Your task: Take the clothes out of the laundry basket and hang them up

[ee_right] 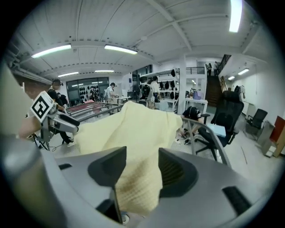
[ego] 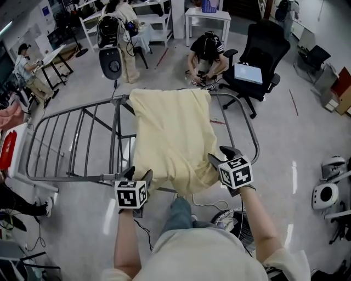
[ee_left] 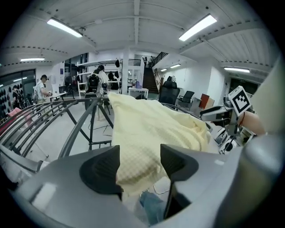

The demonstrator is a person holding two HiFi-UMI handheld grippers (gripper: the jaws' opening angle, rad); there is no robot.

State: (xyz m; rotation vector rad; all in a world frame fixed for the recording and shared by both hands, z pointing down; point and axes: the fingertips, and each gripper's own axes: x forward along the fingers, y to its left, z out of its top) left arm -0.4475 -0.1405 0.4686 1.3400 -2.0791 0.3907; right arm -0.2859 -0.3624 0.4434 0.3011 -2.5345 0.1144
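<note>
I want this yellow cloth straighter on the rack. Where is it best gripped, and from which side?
Grip the yellow cloth at its near hem corners, coming from the person's side: that edge hangs free off the drying rack, while the rest lies on its bars. The left gripper is closing its jaws around one corner; the right gripper pinches the other.

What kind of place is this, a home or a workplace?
Probably a shared lab or workshop, not a home: ceiling strip lights, an office chair and a white table surround the drying rack.
</note>
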